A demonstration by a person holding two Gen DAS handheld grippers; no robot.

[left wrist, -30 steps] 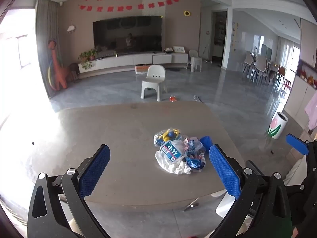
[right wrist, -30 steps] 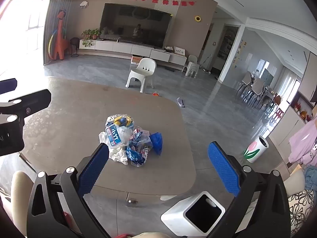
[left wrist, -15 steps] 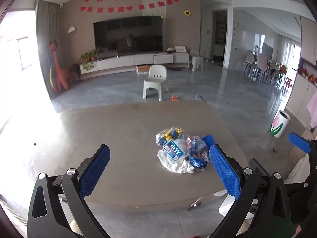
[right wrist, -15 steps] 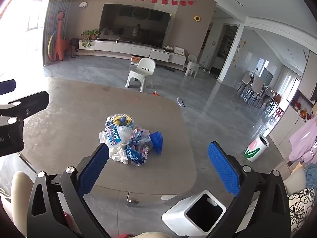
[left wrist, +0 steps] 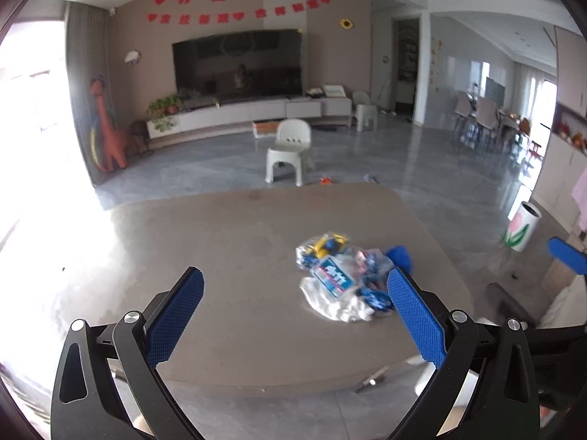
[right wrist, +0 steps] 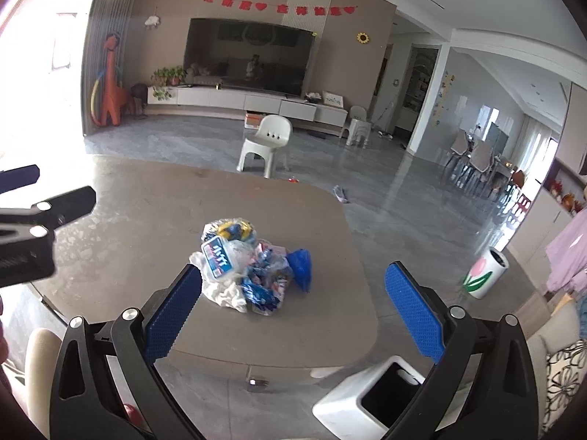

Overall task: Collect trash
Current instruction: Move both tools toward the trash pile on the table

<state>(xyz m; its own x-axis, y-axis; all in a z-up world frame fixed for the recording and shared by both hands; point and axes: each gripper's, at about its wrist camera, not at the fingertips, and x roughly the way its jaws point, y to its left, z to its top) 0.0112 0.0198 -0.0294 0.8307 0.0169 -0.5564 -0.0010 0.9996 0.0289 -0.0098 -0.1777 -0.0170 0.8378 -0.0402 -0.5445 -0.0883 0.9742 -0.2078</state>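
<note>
On the brown table (left wrist: 227, 242), toward its right half: a trash pile (left wrist: 345, 278) of crumpled wrappers, white plastic and a blue scrap, slightly blurred. Short of the pile, over the table's near edge: the left gripper (left wrist: 293, 311), blue-padded fingers (left wrist: 176, 315) spread wide, holding nothing. Just in front of the right finger: the pile's nearest wrappers, apart from the pad. Beyond the table, on the grey floor: a small white chair (left wrist: 290, 150). Right of the table: a white tulip-printed bin (left wrist: 521, 227).

From the right wrist, on the same table (right wrist: 146, 220), close to its near right corner: the trash pile (right wrist: 253, 264), sharper here, a blue-and-white label on top. Near the pile, above the table's near edge: the right gripper (right wrist: 293, 311), jaws likewise wide apart and empty, left pad (right wrist: 172, 319) just beside the white plastic. Below the table's corner, on the floor: a white square bin (right wrist: 352, 403) with an open top. Left of the pile, at the frame edge: the left gripper (right wrist: 40, 216), state impossible to tell from here.
</note>
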